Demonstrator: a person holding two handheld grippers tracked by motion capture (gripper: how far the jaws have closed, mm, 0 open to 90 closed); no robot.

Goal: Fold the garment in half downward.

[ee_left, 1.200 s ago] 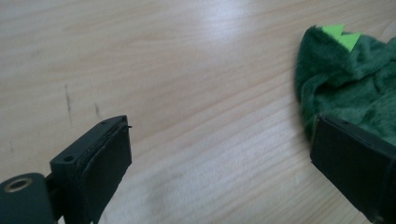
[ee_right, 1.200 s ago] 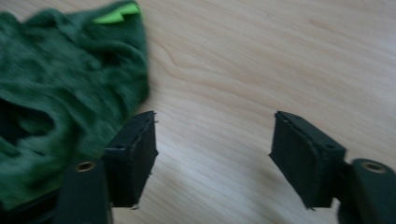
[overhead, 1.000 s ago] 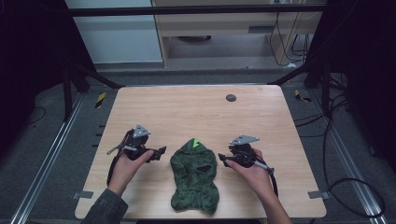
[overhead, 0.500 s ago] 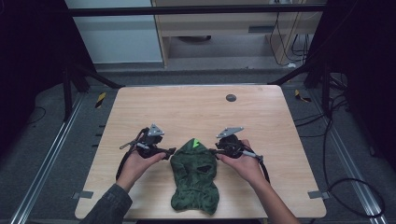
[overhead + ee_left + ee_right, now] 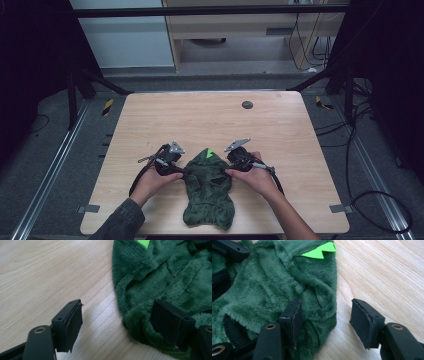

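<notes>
A dark green fleece garment (image 5: pixel 207 192) with a neon green tag (image 5: pixel 210 153) lies flat at the front of the wooden table (image 5: pixel 210 120). My left gripper (image 5: pixel 182 172) is at its left edge and my right gripper (image 5: pixel 230 170) at its right edge. In the left gripper view the left gripper (image 5: pixel 120 322) is open, its jaws a little closer than before, one over wood and one on the fleece (image 5: pixel 160 277). In the right gripper view the right gripper (image 5: pixel 325 320) is open, its jaws just widened. One is on the fleece (image 5: pixel 274 282), and the fabric's edge lies between them unpressed.
A small dark round disc (image 5: pixel 247 104) is set in the table's far side. Grey tape strips (image 5: pixel 87 208) mark the front corners. Cables (image 5: pixel 380 200) and a yellow-black object (image 5: pixel 107 106) lie on the floor around the table.
Both hands have moved inward from the sides until the grippers reach the garment's left and right edges. The garment has not shifted.
</notes>
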